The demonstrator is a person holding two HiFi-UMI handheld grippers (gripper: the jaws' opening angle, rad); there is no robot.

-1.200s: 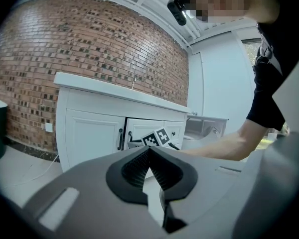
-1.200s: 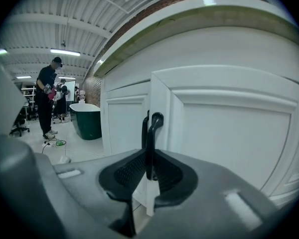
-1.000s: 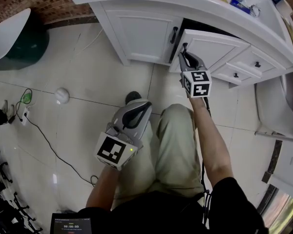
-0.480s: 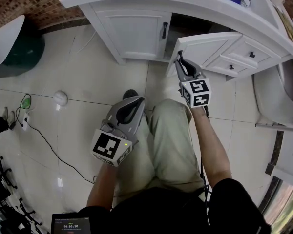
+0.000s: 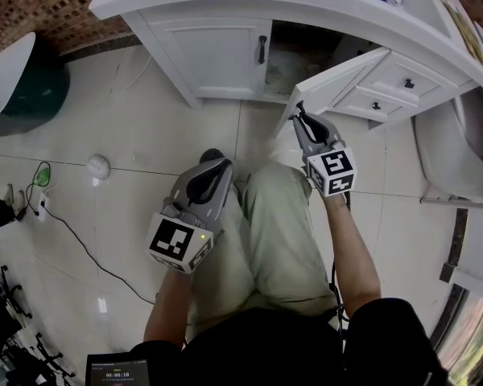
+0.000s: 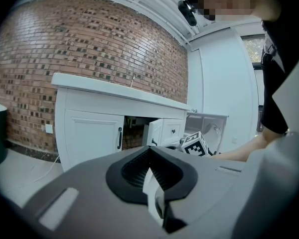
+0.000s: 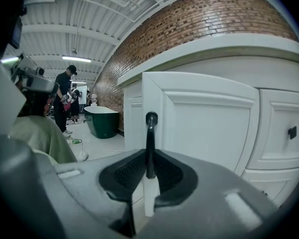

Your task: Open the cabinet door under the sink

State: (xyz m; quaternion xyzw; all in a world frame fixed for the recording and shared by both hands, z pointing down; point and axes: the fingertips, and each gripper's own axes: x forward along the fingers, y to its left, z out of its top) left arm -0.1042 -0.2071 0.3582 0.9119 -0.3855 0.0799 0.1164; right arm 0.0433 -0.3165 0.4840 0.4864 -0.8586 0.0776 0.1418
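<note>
Head view steeply down, left gripper view from farther back, right gripper view close, all sharing cabinet door [image 5: 335, 77].

Cabinet interior [image 5: 306, 45] dim, contents indistinct

Khaki trousers [image 5: 274, 232], black short-sleeved shirt [image 5: 258, 352]
</note>
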